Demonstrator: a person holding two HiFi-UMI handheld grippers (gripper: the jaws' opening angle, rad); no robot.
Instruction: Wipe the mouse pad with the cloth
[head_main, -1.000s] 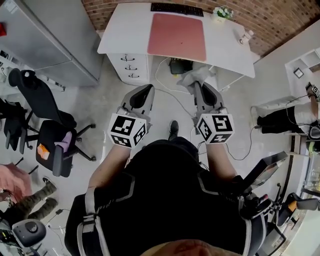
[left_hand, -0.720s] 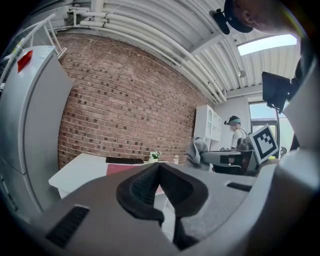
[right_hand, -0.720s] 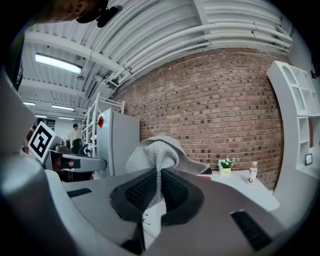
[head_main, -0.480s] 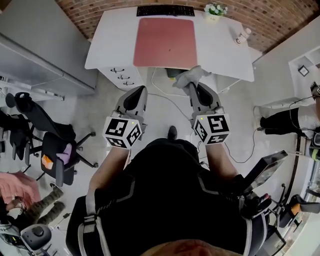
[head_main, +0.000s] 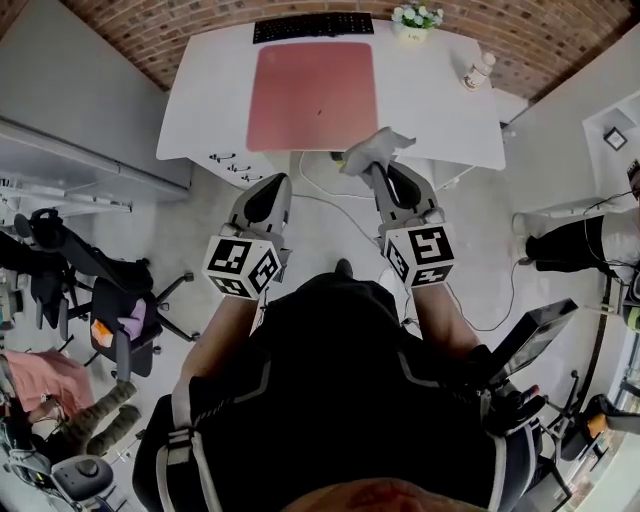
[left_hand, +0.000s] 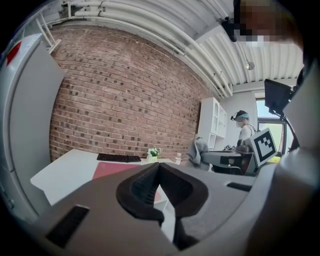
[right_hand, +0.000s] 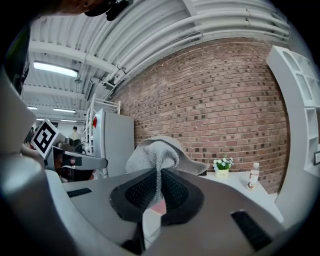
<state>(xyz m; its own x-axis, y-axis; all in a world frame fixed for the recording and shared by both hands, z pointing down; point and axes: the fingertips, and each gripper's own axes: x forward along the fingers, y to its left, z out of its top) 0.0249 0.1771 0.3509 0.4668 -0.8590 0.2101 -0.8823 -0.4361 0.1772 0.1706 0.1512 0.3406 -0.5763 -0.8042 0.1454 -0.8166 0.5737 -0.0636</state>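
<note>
The left gripper (head_main: 272, 182) is held out over the floor (head_main: 330, 235), short of the table (head_main: 440, 100). Its fingers (left_hand: 140, 190) are pressed together with nothing between them. Beside it, the right gripper (head_main: 378, 166) has its fingers (right_hand: 135, 195) pinched tight on the grey cloth (head_main: 372, 148), which bunches up loosely above the tips, about level with the table's near edge.

The step in hand looks like the approach: the cloth has not yet reached the red mouse pad (head_main: 312, 95), which lies at the middle of the table, running from near the front edge towards the back edge. To do it well, the right gripper should probably come forward and down so that the loose bunch of cloth meets the pad rather than the hard tips. It should then stroke from the near edge away, stopping short of the black keyboard (head_main: 312, 26) just beyond the pad. The closed left gripper could press on a pad corner to stop it sliding.

The table is white and smooth, with drawers (head_main: 225, 160) under its left end. A small flower pot (head_main: 415, 18) and a bottle (head_main: 478, 70) stand towards the far right corner. Behind it runs a brick wall (head_main: 560, 30), and an office chair (head_main: 110, 300) stands well off to the left.
</note>
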